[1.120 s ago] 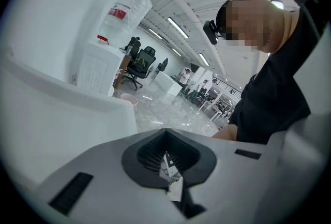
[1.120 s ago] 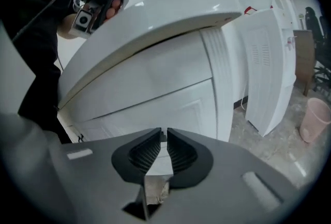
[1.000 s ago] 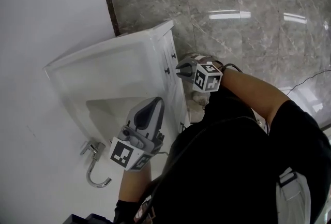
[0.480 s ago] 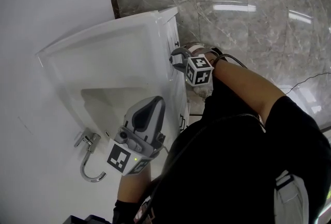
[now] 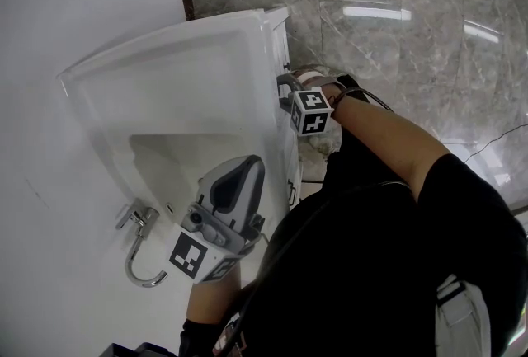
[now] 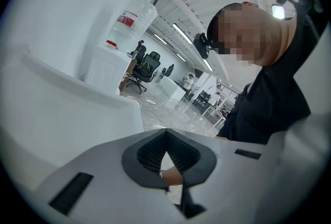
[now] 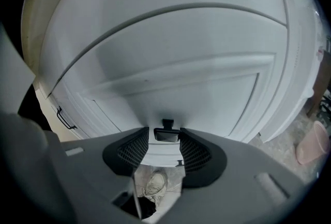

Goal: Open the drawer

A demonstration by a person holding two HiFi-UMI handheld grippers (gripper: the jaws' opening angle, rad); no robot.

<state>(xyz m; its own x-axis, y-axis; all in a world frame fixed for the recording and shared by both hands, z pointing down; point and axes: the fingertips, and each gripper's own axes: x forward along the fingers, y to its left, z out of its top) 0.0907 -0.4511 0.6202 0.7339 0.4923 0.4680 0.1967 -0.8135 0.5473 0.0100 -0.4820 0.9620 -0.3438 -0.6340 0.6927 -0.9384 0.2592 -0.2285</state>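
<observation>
White vanity cabinet (image 5: 206, 67) noted, with the task's drawer (image 7: 181, 88) on its front face, directly ahead of the right claw (image 7: 166, 140). The drawer front appears flush with the surrounding frame.

Right claw (image 5: 280, 87): presented to the cabinet front and angled downward. Its jaws stand wide apart and have just been opening. The dark drawer handle (image 7: 166, 133) sits between the jaw tips, with a gap on either side; the pads do not press on it. A second handle (image 7: 64, 117) lies well to the left of this claw, on a neighbouring panel. Below the claw, through the gap between the jaws, a pale shoe (image 7: 152, 184) rests on the floor (image 5: 396, 1).

Left claw (image 5: 247, 164): held over the tabletop beside the basin (image 5: 165, 157), well apart from the drawer. In the left gripper view the left claw (image 6: 165, 132) has its tips together, with nothing between them. The chrome faucet (image 5: 140, 252) stands to its left.
</observation>
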